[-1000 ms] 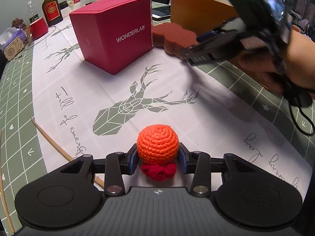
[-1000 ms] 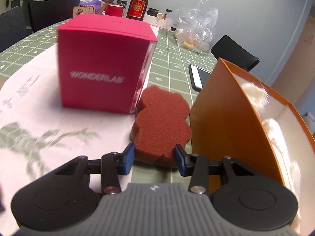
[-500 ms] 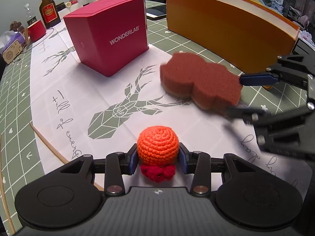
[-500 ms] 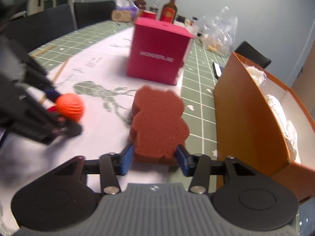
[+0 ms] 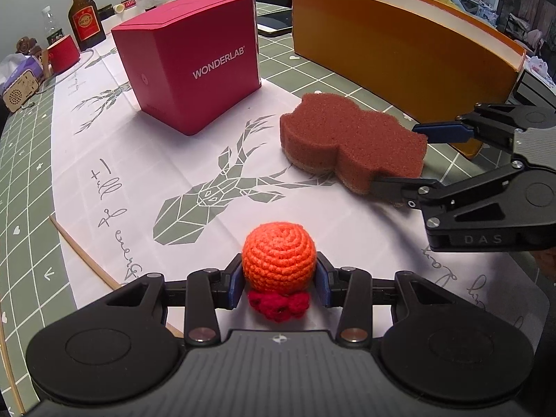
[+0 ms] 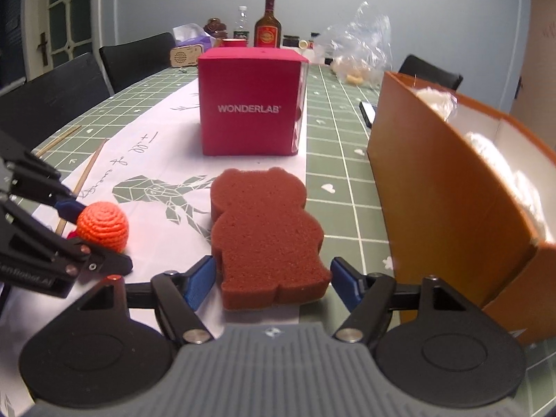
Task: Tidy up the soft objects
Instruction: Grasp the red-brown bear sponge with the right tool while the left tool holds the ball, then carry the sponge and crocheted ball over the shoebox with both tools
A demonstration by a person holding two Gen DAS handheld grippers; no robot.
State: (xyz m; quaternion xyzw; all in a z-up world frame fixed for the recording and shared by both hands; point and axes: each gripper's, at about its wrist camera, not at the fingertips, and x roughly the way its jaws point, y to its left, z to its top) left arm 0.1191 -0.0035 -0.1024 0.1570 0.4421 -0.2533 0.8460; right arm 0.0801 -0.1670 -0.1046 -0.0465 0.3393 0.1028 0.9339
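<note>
My left gripper is shut on an orange crocheted ball with a dark red frill under it, low over the white cloth. The same ball shows at the left of the right wrist view. A brown bear-shaped sponge lies flat on the cloth in front of the right gripper. That gripper's jaws are opening; the sponge's near end sits between the blue pads with a gap on each side. From the left wrist view the sponge lies at centre right, the right gripper straddling its right end.
A red WONDERLAB box stands behind the sponge. An orange open box with white soft stuff inside runs along the right. Bottles, a red cup, a plastic bag and a phone sit at the table's far end. Thin wooden sticks lie left.
The right gripper carried the sponge from beside the red box toward me, set it flat on the cloth, and spread its jaws off it. The left gripper and ball stayed put.
</note>
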